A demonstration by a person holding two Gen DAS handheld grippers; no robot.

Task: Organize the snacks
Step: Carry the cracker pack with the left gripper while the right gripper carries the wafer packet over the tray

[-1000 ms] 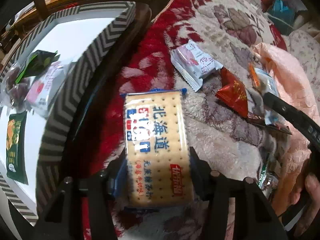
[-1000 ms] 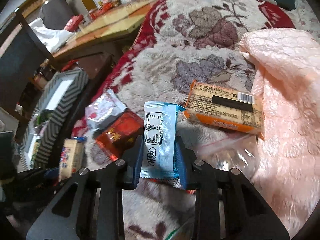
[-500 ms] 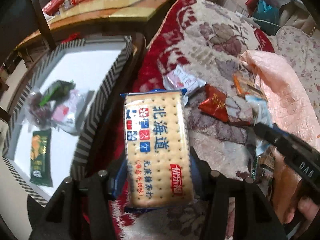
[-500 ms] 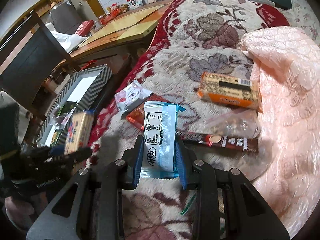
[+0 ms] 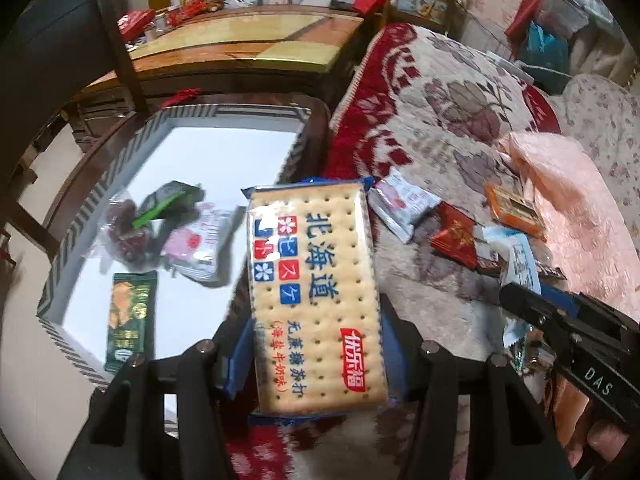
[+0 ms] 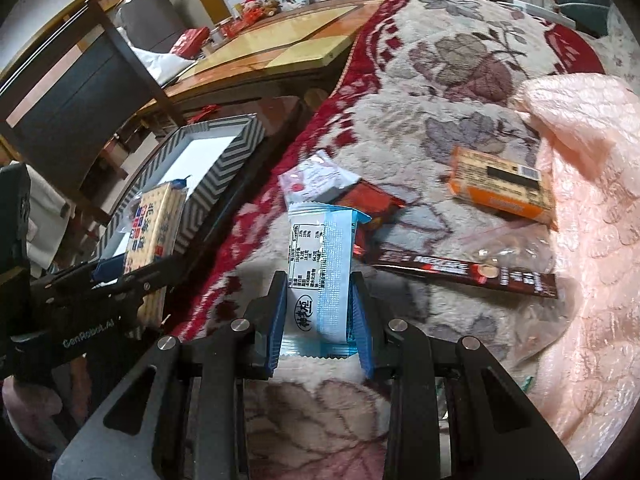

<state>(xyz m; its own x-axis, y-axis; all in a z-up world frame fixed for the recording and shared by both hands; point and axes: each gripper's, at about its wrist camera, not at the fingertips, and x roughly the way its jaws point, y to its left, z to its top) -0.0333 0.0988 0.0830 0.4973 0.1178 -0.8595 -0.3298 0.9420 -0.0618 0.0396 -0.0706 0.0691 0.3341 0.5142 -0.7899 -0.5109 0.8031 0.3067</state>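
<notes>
A cluttered living room: a floral red-and-cream blanket [image 6: 440, 92] covers a sofa, and just off its left edge a chevron-rimmed box [image 5: 100, 204] sits on a dark side table. The left gripper [image 5: 316, 354] is clamped on a soda cracker pack [image 5: 316, 292], held in the air above the box's near right edge. The right gripper [image 6: 318, 320] pinches a light-blue snack packet [image 6: 320, 256] over the blanket. In the box lie a green packet [image 5: 128, 320], a pink-white packet [image 5: 200, 244] and a bag of dark dried fruit [image 5: 124, 232]. An orange biscuit box [image 6: 500, 188], a red packet [image 6: 372, 200], a white-pink packet [image 6: 316, 178] and a coffee stick [image 6: 468, 274] are on the blanket, unsorted. Both hands seem mid-carry; next, each pack needs moving over the box's white floor, then letting go.
</notes>
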